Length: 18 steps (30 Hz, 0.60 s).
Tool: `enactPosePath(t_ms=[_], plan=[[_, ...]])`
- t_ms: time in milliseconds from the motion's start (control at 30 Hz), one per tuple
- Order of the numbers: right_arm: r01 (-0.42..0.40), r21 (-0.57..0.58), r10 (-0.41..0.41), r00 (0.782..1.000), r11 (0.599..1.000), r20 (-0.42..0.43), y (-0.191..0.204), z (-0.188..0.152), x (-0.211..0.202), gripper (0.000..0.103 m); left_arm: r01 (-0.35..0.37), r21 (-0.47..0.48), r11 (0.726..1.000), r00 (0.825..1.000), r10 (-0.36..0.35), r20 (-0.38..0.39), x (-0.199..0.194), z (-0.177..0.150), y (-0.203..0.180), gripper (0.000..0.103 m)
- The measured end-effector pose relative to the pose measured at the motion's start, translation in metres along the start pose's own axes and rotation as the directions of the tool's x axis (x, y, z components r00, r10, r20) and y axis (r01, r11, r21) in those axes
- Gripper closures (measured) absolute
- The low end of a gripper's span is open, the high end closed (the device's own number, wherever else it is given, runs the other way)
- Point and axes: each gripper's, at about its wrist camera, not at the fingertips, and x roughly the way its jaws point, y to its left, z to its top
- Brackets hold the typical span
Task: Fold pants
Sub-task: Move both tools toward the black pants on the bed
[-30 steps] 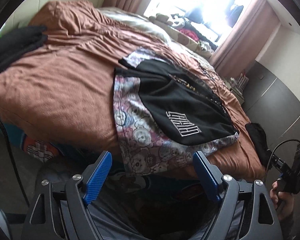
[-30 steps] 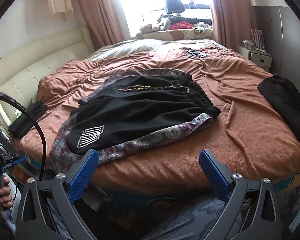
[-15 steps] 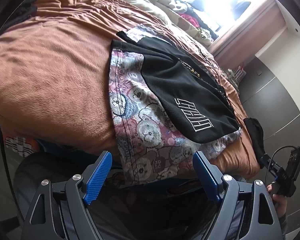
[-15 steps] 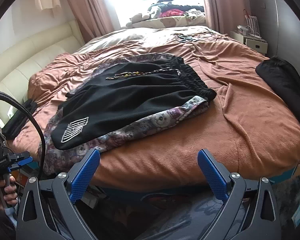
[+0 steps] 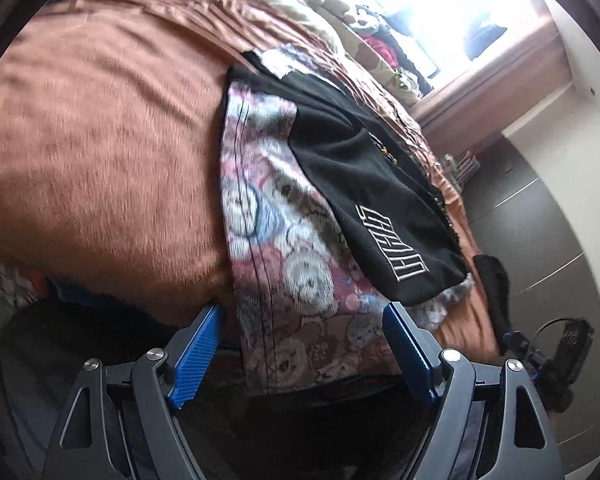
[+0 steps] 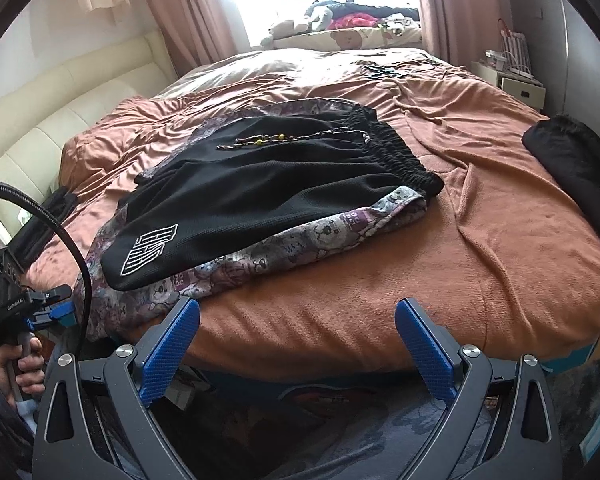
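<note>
- The black pants (image 6: 268, 184) lay flat on the bed (image 6: 480, 240), on top of a bear-print garment (image 6: 284, 252) that showed along their near edge. Which of the two was to be folded, I could not tell.
- Their long axis ran from the near left to the far right: the leg end with the white logo (image 6: 150, 250) was at the near left edge of the bed, and the elastic waistband (image 6: 404, 160) was at the far right.
- The left hand-held gripper (image 5: 300, 354) was the nearer one. It was wide open and empty, and the hem of the bear-print garment (image 5: 284, 280), which hung over the bed edge, lay right between its fingers; the logo end of the pants (image 5: 404, 256) was just beyond, a little to the right.
- The right hand-held gripper (image 6: 298, 350) was also wide open and held nothing. It stood before the near bed edge, and the waistband was well apart from it, ahead and slightly right.
- In my judgement, the left side would take the leg end first.
</note>
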Motion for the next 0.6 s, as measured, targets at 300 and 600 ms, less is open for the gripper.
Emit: enactPosePath(t_ms=[300, 600], plan=[[-0.038, 0.023, 0.038, 0.999, 0.999, -0.027, -0.005, -0.010, 0.000, 0.012, 0.034, -0.053, 0.998, 0.995, -0.038, -0.087, 0.021, -0.017, 0.011, 0.025], [-0.036, 0.043, 0.036, 0.999, 0.998, 0.003, -0.011, -0.016, -0.019, 0.012, 0.117, -0.051, 0.992, 0.984, -0.123, -0.128, 0.016, -0.025, 0.002, 0.027]])
